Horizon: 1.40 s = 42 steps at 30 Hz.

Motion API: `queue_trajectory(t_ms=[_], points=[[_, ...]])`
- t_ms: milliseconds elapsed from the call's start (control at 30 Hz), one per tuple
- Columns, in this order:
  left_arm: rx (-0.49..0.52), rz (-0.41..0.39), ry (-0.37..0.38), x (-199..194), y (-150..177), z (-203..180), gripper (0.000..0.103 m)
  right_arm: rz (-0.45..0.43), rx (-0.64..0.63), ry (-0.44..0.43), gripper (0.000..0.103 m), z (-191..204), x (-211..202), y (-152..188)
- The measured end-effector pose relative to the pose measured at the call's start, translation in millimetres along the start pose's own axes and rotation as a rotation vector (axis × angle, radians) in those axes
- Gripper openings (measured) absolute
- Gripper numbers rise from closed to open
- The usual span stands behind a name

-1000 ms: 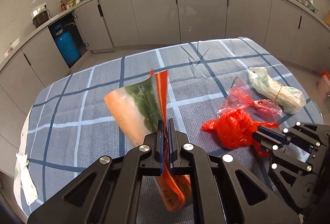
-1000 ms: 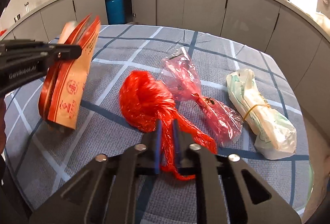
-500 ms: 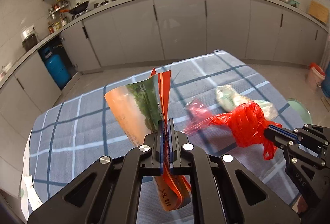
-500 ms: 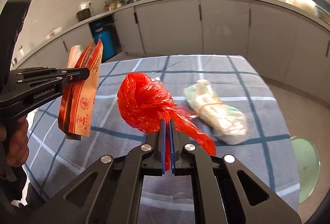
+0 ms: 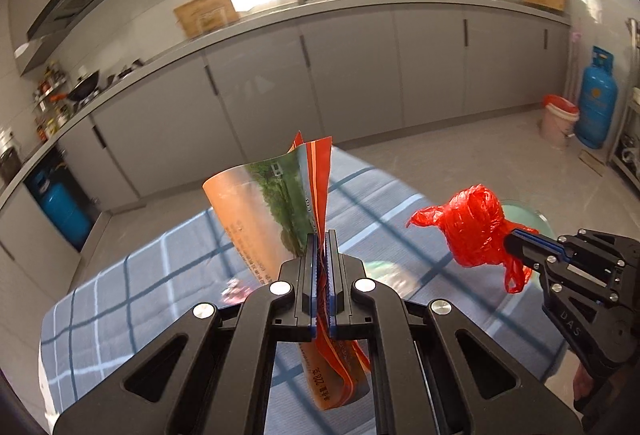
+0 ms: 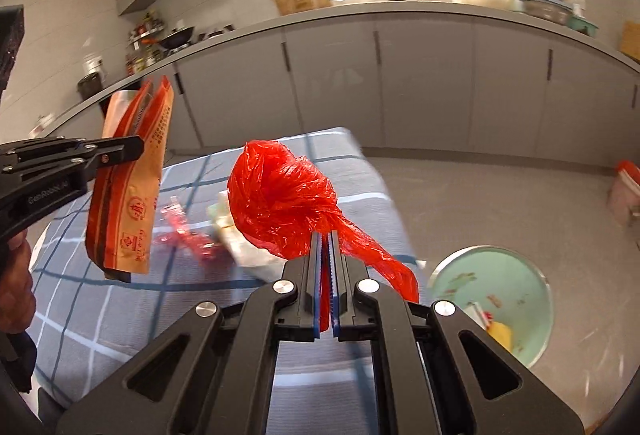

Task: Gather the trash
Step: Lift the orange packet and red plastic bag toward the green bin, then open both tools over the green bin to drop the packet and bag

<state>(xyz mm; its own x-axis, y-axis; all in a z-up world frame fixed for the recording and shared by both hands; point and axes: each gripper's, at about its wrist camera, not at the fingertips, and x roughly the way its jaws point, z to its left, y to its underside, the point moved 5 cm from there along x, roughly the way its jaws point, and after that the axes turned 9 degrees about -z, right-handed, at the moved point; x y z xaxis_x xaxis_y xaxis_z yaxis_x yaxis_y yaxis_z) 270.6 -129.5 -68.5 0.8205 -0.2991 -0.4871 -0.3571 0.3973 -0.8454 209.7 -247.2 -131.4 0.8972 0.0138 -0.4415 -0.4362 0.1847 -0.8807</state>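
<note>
Left gripper (image 5: 320, 247) pinching orange "228" packet (image 5: 276, 211); right gripper (image 6: 325, 247) pinching knotted red bag (image 6: 280, 199).

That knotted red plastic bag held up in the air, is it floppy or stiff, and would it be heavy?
The red plastic bag looks thin and crinkled; its loose tail droops beside the right gripper, so it is probably floppy. Pinched only by a thin strip, it holds up as a ball, which suggests it is light. Smooth film may be somewhat slippery.

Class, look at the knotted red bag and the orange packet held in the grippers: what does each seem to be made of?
Red bag: thin plastic film, glossy and translucent, crinkled into a knot. Orange packet: probably printed plastic or foil laminate, smooth with a slight sheen, flat and creased; the exact material is unclear.
</note>
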Motion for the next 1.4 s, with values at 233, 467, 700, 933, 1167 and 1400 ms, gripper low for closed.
queue_trajectory(t_ms=[233, 467, 700, 933, 1167, 1400], points=[[0.045, -0.044, 0.127, 15.4, -29.0, -68.5, 0.005, -0.008, 0.077, 0.149, 0.005, -76.2, -9.7, 7.4], [0.083, -0.068, 0.260, 31.8, -39.5, -135.6, 0.005, 0.013, 0.152, 0.261, 0.006, -134.5, -5.3, 26.9], [0.071, -0.052, 0.358, 55.3, -40.5, -175.7, 0.005, 0.040, 0.190, 0.322, 0.006, -171.7, 3.3, 43.1], [0.091, -0.011, 0.383, 84.4, -28.3, -207.8, 0.005, 0.062, 0.228, 0.348, 0.006, -192.9, 17.3, 54.1], [0.089, 0.009, 0.336, 109.0, -14.7, -214.9, 0.057, 0.100, 0.266, 0.364, 0.045, -212.6, 36.2, 75.4], [0.084, 0.033, 0.273, 115.4, -6.1, -196.5, 0.071, 0.101, 0.282, 0.385, 0.053, -215.4, 31.1, 79.5]])
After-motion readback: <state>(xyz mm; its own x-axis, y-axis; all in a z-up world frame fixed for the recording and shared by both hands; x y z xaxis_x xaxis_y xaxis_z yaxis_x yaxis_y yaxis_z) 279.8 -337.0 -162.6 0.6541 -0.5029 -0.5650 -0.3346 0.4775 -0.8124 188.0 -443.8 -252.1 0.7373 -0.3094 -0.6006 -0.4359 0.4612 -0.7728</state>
